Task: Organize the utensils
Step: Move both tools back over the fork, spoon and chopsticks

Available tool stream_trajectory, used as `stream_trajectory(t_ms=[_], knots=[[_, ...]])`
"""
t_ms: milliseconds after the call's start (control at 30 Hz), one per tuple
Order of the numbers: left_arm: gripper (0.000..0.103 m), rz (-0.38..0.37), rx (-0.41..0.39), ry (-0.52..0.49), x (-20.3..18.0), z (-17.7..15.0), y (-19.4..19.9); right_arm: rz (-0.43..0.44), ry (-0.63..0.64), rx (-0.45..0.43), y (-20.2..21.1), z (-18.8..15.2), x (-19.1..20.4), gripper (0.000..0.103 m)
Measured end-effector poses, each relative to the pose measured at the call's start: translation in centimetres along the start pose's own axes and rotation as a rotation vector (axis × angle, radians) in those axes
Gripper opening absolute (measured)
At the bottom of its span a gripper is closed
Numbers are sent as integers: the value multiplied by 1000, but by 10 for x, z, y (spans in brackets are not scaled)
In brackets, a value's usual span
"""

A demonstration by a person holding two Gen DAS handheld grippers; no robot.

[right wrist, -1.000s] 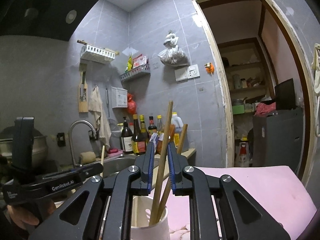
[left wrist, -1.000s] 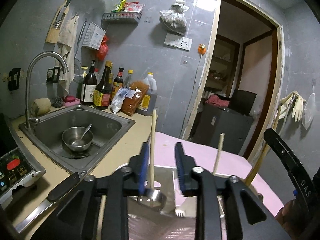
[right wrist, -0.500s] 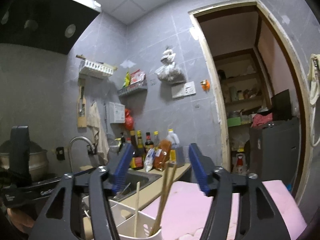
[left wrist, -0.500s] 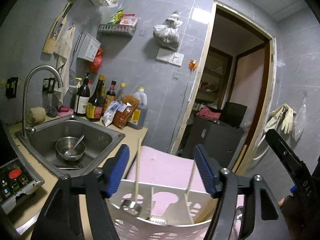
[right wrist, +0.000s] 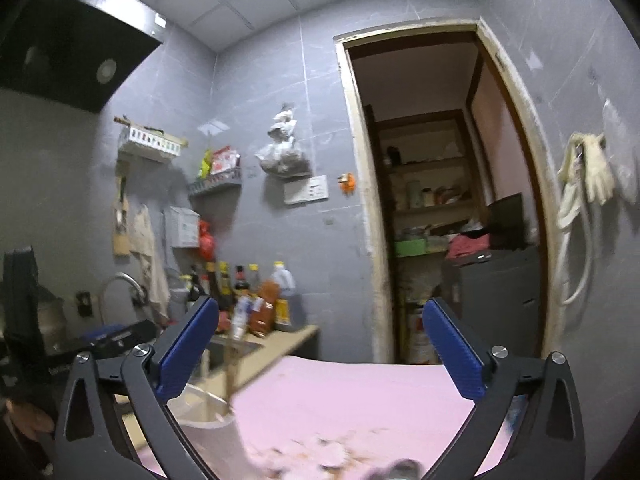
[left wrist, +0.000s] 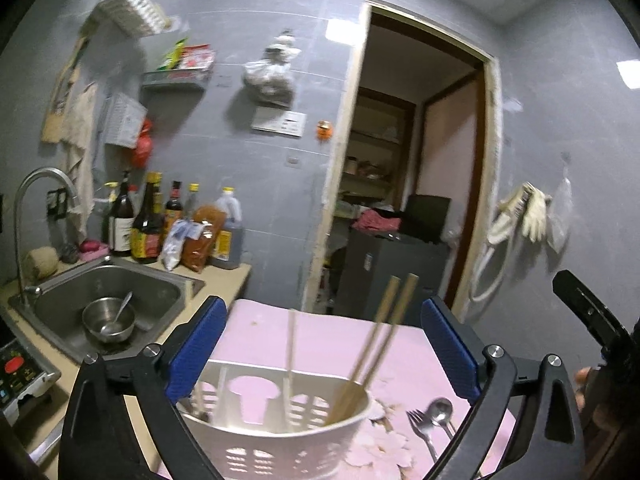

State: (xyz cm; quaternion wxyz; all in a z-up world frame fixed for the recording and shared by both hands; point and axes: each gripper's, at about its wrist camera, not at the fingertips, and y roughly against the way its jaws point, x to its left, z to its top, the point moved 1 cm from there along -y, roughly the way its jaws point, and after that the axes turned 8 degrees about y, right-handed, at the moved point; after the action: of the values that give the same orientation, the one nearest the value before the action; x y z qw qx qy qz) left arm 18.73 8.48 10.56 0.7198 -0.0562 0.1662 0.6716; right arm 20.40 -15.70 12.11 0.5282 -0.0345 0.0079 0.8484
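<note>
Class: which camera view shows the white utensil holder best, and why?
The left wrist view. There the white utensil holder sits sharp and near whole, chopsticks leaning inside it. The right wrist view catches only a blurred piece of its rim at lower left, behind that gripper's fingers.

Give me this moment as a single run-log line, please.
left gripper: open, jaws just opened, empty | right gripper: open, jaws just opened, empty | chopsticks: in holder | fork, spoon: on cloth

Chopsticks [left wrist: 372,344] in holder [left wrist: 280,432], fork [left wrist: 420,430] beside
</note>
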Motion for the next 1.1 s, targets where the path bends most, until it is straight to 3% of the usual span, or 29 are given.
stream_trajectory(t_ms=[200, 367, 833, 1100], knots=[[99, -65, 50, -21, -24, -17, -1, -64, 15, 46, 25, -10, -26, 103], [100, -109, 133, -40, -44, -39, -4, -86, 41, 133, 32, -28, -44, 103], [99, -79, 399, -78, -73, -111, -33, -105, 21, 411, 26, -87, -74, 103], [99, -68, 547, -134, -81, -137, -63, -31, 1, 574, 6, -112, -78, 84]])
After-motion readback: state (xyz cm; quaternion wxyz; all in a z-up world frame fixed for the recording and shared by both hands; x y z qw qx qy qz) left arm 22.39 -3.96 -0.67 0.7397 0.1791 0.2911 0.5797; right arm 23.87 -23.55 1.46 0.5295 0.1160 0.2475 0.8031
